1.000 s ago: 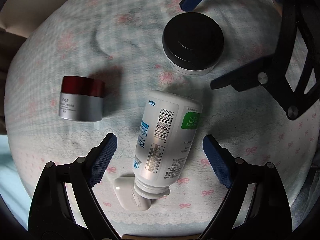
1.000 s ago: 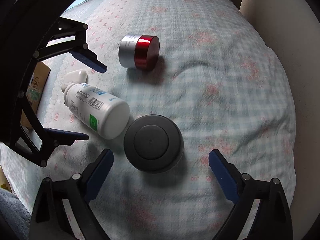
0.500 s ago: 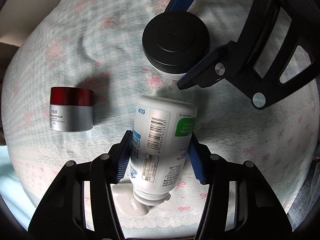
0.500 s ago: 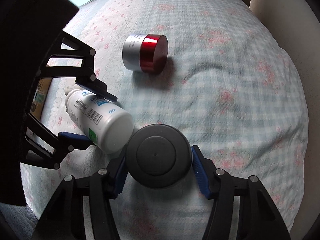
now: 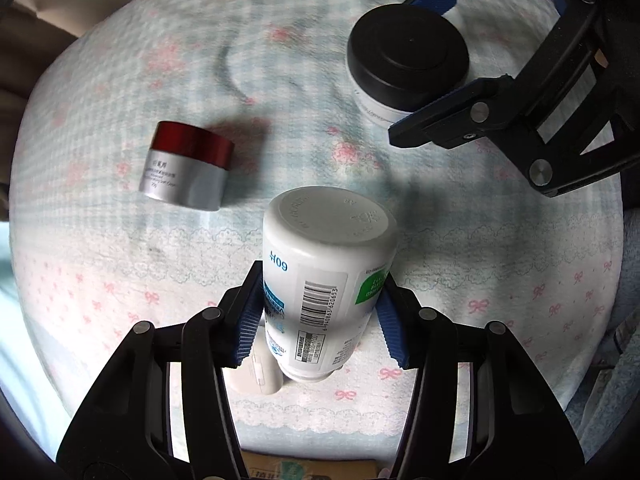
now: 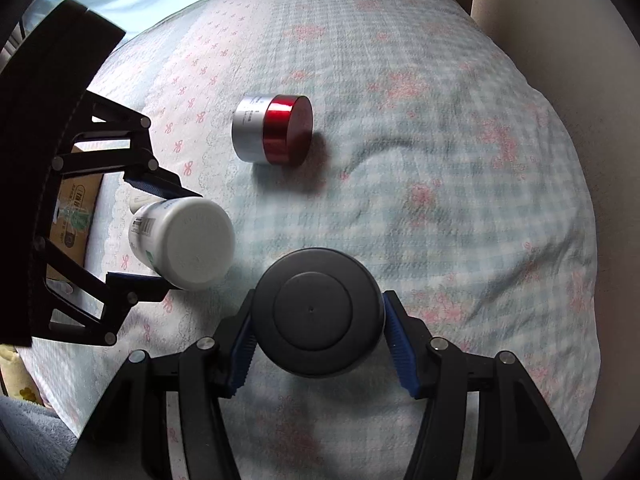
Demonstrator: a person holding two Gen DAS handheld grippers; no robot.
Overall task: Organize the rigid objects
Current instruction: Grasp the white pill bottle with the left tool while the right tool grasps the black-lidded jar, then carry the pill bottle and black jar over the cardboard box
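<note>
- Left gripper: black linkage arms, blue ribbed pads; closed onto the white bottle, one pad on each side of its body
- White bottle: smooth plastic cylinder, flat round base turned towards the camera, barcode and green label patch on the side; neck end points back towards the gripper body and is partly hidden between the arms; small print too fine to read
- White cap: rounded, pale, seen below the bottle neck; mostly hidden behind the left pad and bottle, so whether it lies loose or is joined to the bottle cannot be told
- Right gripper: same build; pads pressed against both sides of the black-lidded jar, which sits between its fingers
- Black-lidded jar: wide matt black round lid with a raised centre disc; in the left wrist view a white body shows beneath the lid, its lower edge cut off by a right gripper finger
- Red-lidded jar: small, glossy red metallic lid, silver body with unreadable print; lying on its side ahead of the right gripper, well apart from both grippers
- Bedding: soft, wrinkled, pale blue check fabric with pink flowers and bows, lace trim band
- Cardboard box: brown, printed, beyond the bedding edge, largely hidden behind the left gripper
</note>
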